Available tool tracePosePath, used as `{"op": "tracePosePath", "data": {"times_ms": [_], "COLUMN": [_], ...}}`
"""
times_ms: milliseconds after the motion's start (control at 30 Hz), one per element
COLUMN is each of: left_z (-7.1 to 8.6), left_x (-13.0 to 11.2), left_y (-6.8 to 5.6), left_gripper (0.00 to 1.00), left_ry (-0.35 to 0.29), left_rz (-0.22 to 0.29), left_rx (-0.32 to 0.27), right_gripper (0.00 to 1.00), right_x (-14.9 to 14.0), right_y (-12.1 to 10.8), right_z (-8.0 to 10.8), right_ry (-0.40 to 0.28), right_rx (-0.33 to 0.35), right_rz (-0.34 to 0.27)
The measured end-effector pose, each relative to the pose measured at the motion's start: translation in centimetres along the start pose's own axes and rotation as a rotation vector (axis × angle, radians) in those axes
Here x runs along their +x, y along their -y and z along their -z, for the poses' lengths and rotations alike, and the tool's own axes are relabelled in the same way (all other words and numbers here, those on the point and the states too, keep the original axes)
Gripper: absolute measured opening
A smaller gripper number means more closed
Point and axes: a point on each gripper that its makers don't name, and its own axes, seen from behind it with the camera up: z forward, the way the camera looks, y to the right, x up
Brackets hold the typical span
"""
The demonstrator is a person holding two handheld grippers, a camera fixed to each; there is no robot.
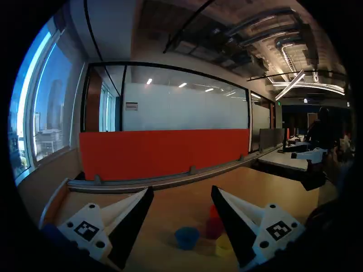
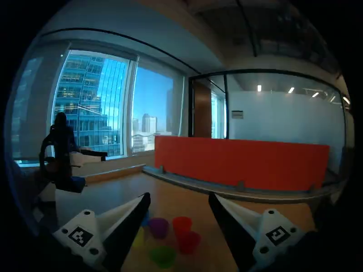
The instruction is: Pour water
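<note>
My left gripper (image 1: pixel 181 188) hangs wide open and empty over the wooden table (image 1: pixel 181 204), with a blue cup (image 1: pixel 187 237), a red cup (image 1: pixel 213 225) and a yellow cup (image 1: pixel 223 242) low between its fingers, and my right gripper (image 2: pixel 179 195), equally wide and holding nothing, looks down on the cluster, where a purple cup (image 2: pixel 159 226) and a green cup (image 2: pixel 163 256) also show. I judge the approach wants one cup chosen, a level descent, and a grip on its wall below the rim, kept upright. I cannot tell which cup holds water, and the fingers cut off cups at the cluster's edges.
</note>
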Motion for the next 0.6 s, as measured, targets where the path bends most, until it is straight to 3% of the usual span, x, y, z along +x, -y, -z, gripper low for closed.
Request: {"op": "tracePosePath", "data": {"times_ms": [600], "left_z": [-1.0], "left_x": [-5.3], "left_y": [-0.1], "left_gripper": [0.94], "left_ry": [0.098], "left_rz": [-0.034], "left_rx": [-0.049], "right_gripper": [0.99], "right_x": [-5.5], "right_y": [2.6], "right_z": [0.1], "right_ry": [0.162], "right_rx": [0.105], "right_rz": [0.082]}}
